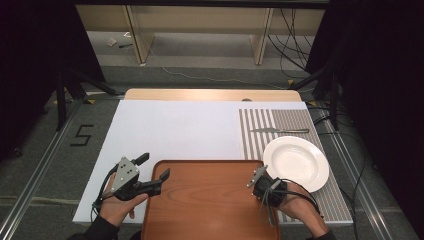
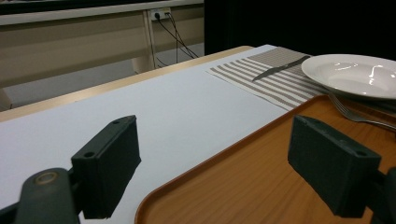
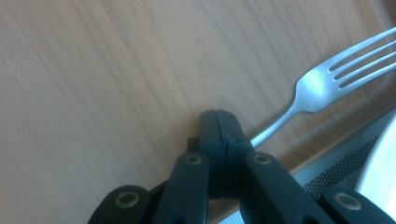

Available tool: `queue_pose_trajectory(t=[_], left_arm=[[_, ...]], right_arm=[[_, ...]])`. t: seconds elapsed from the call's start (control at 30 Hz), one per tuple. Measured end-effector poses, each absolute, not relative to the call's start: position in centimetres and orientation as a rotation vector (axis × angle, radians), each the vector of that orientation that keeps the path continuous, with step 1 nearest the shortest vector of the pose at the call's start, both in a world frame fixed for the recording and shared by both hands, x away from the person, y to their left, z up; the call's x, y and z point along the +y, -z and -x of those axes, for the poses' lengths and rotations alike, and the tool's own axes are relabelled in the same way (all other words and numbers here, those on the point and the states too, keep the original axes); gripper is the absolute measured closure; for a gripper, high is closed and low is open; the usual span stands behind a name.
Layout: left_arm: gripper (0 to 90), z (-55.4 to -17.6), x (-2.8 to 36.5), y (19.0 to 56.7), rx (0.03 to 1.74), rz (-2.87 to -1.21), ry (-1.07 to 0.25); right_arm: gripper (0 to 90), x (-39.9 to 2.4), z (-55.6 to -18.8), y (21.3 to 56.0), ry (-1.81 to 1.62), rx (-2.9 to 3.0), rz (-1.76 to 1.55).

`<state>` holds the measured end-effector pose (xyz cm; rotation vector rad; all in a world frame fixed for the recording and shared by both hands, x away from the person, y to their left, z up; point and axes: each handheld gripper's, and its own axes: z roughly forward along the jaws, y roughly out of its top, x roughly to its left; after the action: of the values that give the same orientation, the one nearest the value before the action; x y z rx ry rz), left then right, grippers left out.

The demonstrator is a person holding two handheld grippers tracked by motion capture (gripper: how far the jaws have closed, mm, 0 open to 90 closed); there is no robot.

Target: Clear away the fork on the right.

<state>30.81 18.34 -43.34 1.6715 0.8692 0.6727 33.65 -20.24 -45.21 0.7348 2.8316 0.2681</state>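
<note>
Where the wooden tray (image 1: pixel 210 200) fills the lower centre of the high view, its one content is a metal fork (image 3: pixel 322 88) — lying near the tray's right edge, tines toward the upper right of the right gripper view.

Right gripper (image 3: pixel 223 128): jaws pressed together, clamped on the fork's handle; seen at lower right of the high view (image 1: pixel 264 186), over the tray's right rim.

Left gripper (image 2: pixel 224 154): jaws standing wide apart, holding nothing; it sits astride the tray's left rim at lower left of the high view (image 1: pixel 152 172) (one jaw over the white table surface (image 1: pixel 175 130), the other over the tray).

White plate (image 1: pixel 296 163): round, glossy, shallow-welled, empty — resting on the striped placemat (image 1: pixel 260 125) just right of the tray.

Table knife (image 1: pixel 279 130): metal, lying flat on the placemat above the plate, well apart from both grippers.

Tray: brown wood grain, rounded corners, low raised lip.
</note>
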Motion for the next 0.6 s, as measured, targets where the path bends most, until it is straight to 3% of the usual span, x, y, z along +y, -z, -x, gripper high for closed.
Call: queue_pose_trajectory(t=[0.23,0.47,0.6], left_arm=[[16.5,-30.7,18.4,43.3,0.865,-1.671,-0.675],[16.5,-30.7,18.3,43.3,0.865,-1.672,-0.675],[16.5,-30.7,18.4,43.3,0.865,-1.671,-0.675]], right_arm=[[89.5,-20.4,-33.6,45.2,-0.271,2.823,-0.745],[81.0,-20.5,-33.5,44.4,-0.385,2.801,-0.778],[69.9,-20.4,-33.5,44.1,-0.455,2.782,-0.787]])
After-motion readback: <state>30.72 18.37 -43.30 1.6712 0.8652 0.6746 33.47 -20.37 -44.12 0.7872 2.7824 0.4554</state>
